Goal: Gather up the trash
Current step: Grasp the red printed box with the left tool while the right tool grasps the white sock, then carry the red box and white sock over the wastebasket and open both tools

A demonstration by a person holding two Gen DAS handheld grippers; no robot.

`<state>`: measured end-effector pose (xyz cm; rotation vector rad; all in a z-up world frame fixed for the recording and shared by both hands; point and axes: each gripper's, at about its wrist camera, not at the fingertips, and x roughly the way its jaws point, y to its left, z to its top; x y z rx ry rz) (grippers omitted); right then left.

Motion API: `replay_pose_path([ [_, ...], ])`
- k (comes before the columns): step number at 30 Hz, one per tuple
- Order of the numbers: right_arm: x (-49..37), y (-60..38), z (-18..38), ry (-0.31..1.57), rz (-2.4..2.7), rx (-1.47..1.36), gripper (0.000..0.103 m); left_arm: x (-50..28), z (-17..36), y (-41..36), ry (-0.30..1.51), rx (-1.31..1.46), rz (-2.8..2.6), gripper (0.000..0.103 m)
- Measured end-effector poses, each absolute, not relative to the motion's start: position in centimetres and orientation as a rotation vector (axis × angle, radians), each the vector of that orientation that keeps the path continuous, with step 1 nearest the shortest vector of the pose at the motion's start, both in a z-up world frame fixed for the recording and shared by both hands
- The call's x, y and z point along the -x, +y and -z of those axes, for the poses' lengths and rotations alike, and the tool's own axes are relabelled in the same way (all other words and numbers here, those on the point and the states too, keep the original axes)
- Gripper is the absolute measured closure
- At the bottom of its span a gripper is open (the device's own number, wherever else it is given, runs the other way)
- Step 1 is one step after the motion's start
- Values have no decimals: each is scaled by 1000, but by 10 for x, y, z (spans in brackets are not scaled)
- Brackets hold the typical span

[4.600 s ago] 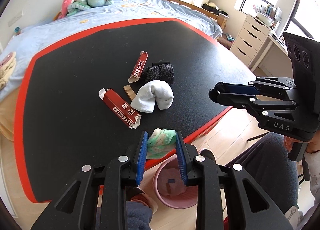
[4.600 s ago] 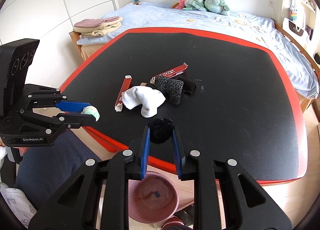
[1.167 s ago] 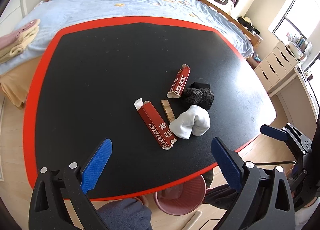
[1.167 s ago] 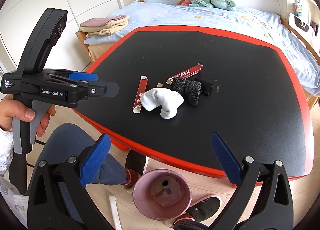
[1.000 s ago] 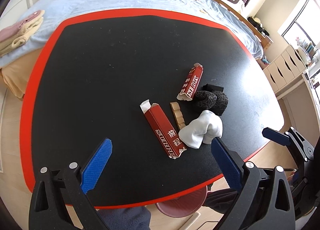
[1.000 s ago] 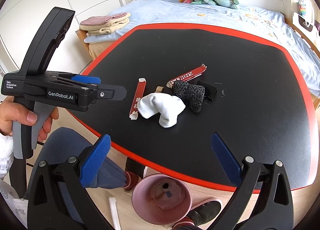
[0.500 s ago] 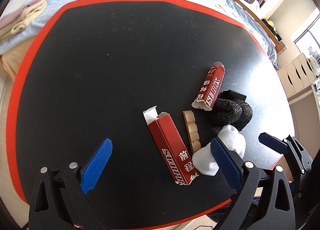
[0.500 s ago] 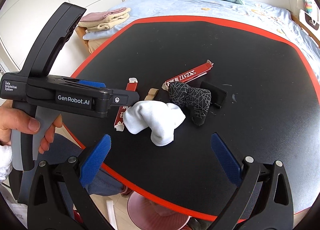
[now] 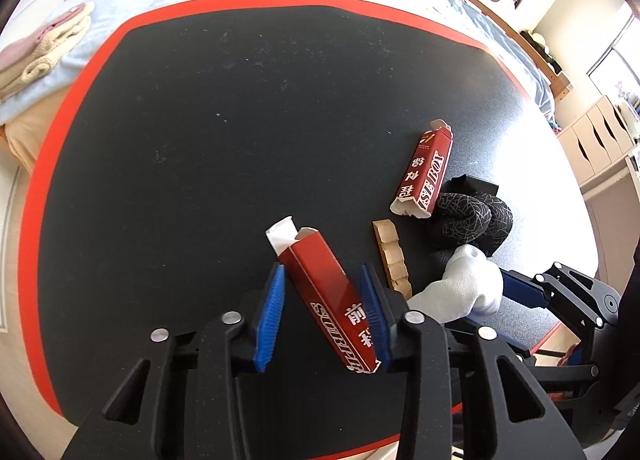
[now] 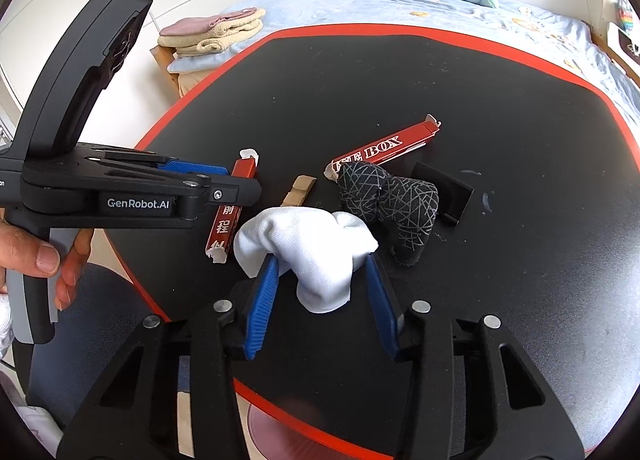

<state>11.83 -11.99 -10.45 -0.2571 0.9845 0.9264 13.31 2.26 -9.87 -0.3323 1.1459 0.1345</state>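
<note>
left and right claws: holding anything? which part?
Left claw: jaws just closed around the red carton, mid-length across its width. Right claw: just closed around the white sock at its near end. Pad contact isn't clear for either.

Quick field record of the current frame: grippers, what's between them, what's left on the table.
left gripper: jaws just closed in around the near red carton; right pad touches it, left pad shows a gap
right gripper: jaws just closed in around the white sock; pads at its sides, firm grip unclear
table: black top, red rim
still loose: second red carton, black patterned sock, cardboard strip, small black box
bin: pink rim under the near table edge, mostly hidden
</note>
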Motion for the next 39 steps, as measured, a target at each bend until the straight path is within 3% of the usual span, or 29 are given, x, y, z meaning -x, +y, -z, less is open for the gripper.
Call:
replay_pose_path([
  [5, -116, -119, 102, 978, -922, 265, 79, -125, 98, 20, 1117, 275, -61, 76],
  [9, -114, -123, 97, 970, -914, 264, 81, -120, 95, 21, 1104, 249, -47, 83],
  [39, -36, -207, 23, 873, -787, 232, 83, -40, 32, -27, 981, 87, 137, 85],
])
